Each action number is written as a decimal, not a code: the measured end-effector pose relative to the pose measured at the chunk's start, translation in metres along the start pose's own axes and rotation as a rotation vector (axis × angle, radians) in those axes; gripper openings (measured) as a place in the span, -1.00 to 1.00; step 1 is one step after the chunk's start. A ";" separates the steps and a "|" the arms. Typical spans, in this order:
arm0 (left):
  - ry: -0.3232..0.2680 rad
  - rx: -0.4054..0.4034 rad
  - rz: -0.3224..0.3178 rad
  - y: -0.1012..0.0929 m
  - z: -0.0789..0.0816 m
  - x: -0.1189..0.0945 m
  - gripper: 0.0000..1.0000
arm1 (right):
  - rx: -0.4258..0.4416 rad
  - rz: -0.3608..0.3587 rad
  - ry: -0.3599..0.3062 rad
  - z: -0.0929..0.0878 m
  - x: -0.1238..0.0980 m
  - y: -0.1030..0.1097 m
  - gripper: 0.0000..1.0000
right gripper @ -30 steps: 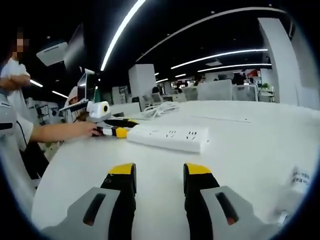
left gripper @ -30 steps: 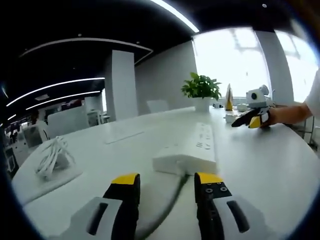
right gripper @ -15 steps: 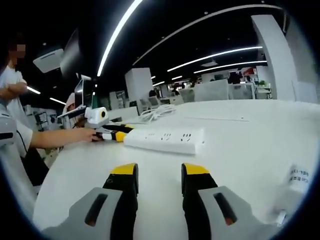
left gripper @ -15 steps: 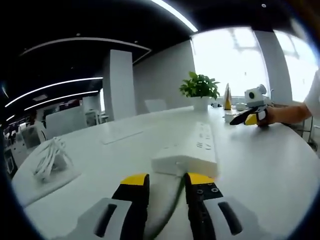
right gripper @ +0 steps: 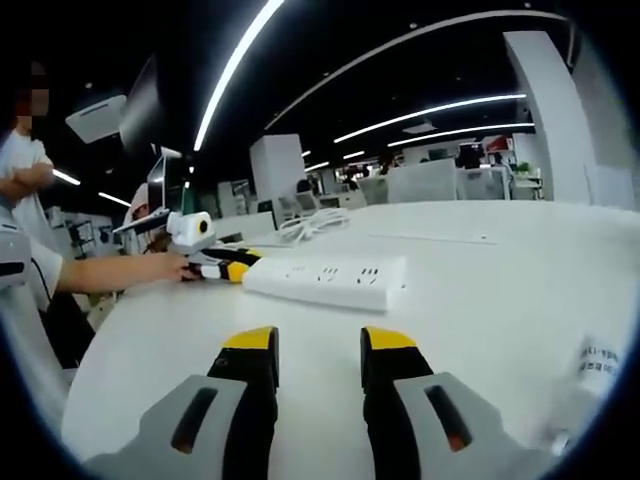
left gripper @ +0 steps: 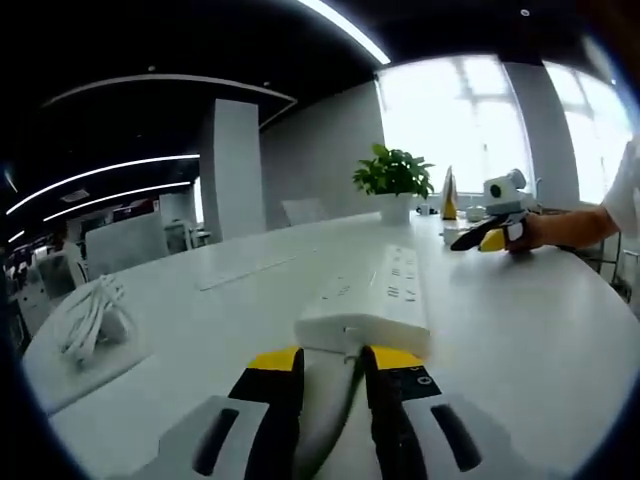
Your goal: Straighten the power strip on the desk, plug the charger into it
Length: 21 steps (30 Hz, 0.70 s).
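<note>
With the left gripper point(left gripper: 333, 360) fingers pinching the cord point(left gripper: 338, 405) behind the strip point(left gripper: 372, 303) and the right gripper point(right gripper: 318, 344) fingers apart, empty, a cord tug may swing it off line.

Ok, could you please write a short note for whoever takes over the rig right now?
Left gripper: jaws closed on the cord just behind the power strip.
Right gripper: open, empty, above the desk.
Power strip lies mid-desk; straightening is not visibly finished.
Coiled white cable, probably the charger, lies untouched at the desk's edge; plugging in remains.
</note>
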<state>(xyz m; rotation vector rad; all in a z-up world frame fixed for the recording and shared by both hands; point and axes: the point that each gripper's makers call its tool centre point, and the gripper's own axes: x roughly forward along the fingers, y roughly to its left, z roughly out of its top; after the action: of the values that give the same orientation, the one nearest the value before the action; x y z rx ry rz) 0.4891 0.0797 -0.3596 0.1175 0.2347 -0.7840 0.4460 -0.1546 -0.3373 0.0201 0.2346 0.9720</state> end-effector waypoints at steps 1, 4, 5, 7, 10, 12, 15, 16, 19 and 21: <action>0.000 0.000 0.000 0.001 0.000 0.001 -0.45 | -0.004 0.000 0.001 0.000 0.001 0.000 -0.36; 0.000 0.001 0.000 -0.001 0.000 -0.001 -0.45 | -0.014 -0.001 0.002 0.000 0.003 -0.001 -0.34; 0.000 0.001 0.000 -0.001 0.000 -0.001 -0.45 | -0.025 -0.005 0.004 0.000 0.004 -0.002 -0.32; 0.000 0.002 -0.002 -0.003 0.000 -0.001 -0.45 | -0.077 -0.011 0.010 -0.001 0.006 -0.005 -0.25; -0.004 0.013 -0.022 -0.004 0.000 0.000 -0.45 | -0.094 -0.016 0.021 -0.003 0.009 -0.006 -0.24; -0.006 0.016 -0.026 -0.003 0.001 0.001 -0.45 | -0.101 -0.015 0.026 -0.003 0.010 -0.010 -0.24; -0.003 0.014 -0.032 -0.004 0.001 0.001 -0.46 | -0.113 -0.017 0.027 0.000 0.013 -0.017 -0.24; -0.004 0.013 -0.033 -0.005 0.001 0.001 -0.46 | -0.115 -0.017 0.028 0.000 0.014 -0.018 -0.24; -0.004 0.014 -0.033 -0.007 0.001 0.000 -0.46 | -0.138 -0.007 0.032 0.000 0.018 -0.020 -0.22; -0.004 0.015 -0.033 -0.009 0.001 -0.001 -0.47 | -0.220 0.018 0.049 -0.002 0.022 -0.018 -0.09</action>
<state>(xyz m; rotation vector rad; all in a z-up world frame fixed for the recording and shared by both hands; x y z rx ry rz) 0.4827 0.0739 -0.3581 0.1266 0.2270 -0.8194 0.4721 -0.1472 -0.3453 -0.2032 0.1719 1.0121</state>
